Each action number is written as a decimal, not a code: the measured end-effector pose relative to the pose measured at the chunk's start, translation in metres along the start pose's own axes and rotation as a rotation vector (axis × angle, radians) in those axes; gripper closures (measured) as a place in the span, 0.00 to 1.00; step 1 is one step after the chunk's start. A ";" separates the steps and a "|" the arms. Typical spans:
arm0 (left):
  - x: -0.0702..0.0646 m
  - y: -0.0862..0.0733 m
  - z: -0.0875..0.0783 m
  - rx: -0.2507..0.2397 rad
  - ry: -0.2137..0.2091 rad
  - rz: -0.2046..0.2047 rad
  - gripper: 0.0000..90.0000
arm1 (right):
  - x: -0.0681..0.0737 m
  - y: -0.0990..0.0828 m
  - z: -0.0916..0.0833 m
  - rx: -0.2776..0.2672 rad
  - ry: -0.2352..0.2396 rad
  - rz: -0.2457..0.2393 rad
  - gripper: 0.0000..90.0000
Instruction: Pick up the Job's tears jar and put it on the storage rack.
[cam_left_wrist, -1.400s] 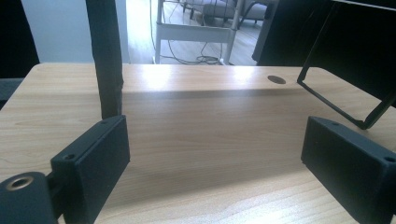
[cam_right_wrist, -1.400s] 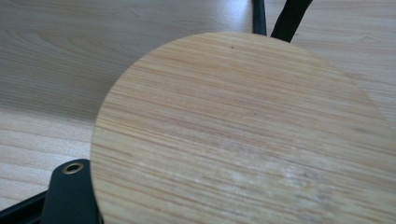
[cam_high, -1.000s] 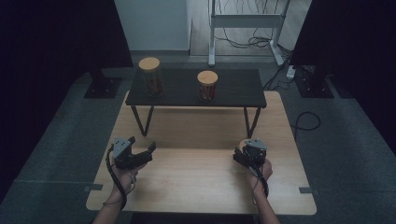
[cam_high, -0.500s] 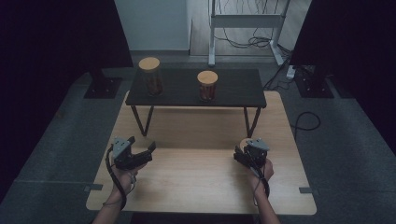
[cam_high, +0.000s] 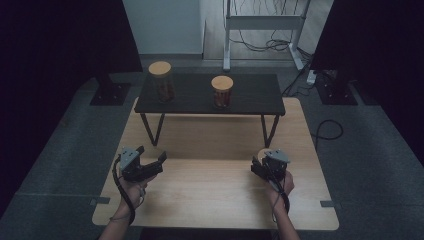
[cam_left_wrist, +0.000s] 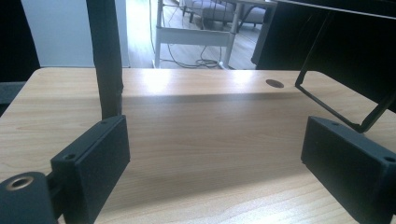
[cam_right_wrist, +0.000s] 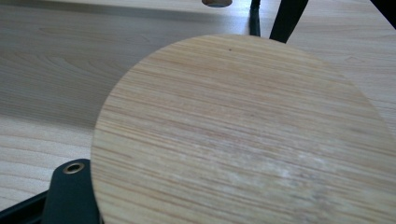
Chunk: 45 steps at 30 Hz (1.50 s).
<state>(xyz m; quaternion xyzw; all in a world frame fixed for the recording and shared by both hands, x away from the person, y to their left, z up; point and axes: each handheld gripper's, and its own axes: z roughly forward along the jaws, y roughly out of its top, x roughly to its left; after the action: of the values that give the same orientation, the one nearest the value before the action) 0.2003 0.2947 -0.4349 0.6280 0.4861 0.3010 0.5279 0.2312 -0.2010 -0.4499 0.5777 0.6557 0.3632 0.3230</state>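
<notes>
Two glass jars with round wooden lids stand on a low black stand (cam_high: 250, 95) at the far side of the wooden table (cam_high: 210, 195): a taller jar (cam_high: 161, 82) at the left, a shorter jar (cam_high: 222, 91) near the middle. My left gripper (cam_high: 151, 154) hovers over the table's near left; its jaws stand wide apart with nothing between them (cam_left_wrist: 215, 154). At the near right, my right gripper (cam_high: 258, 165) is shut on a loose round wooden lid (cam_right_wrist: 243, 130), which lies flat across the jaws and hides them. The same lid (cam_high: 260, 151) pokes out ahead of that gripper.
The stand's thin black legs (cam_high: 151, 129) rest on the table ahead of both grippers. A small round hole (cam_left_wrist: 274, 83) sits in the tabletop. Dark panels flank the table, and a white frame (cam_high: 262, 22) with cables stands on the floor behind.
</notes>
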 end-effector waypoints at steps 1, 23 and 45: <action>0.000 0.000 0.000 0.000 0.000 0.000 0.08 | 0.000 0.000 -0.001 -0.001 0.000 0.001 0.28; -0.001 0.000 0.001 0.003 -0.005 0.003 0.08 | -0.002 -0.001 -0.019 -0.049 0.008 -0.001 0.28; 0.000 0.000 0.000 -0.001 -0.008 0.000 0.08 | 0.003 0.003 -0.038 -0.097 0.007 -0.024 0.28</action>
<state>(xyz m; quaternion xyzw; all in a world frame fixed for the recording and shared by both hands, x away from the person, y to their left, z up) 0.2004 0.2949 -0.4346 0.6291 0.4837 0.2989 0.5301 0.2002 -0.2019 -0.4278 0.5521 0.6455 0.3926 0.3527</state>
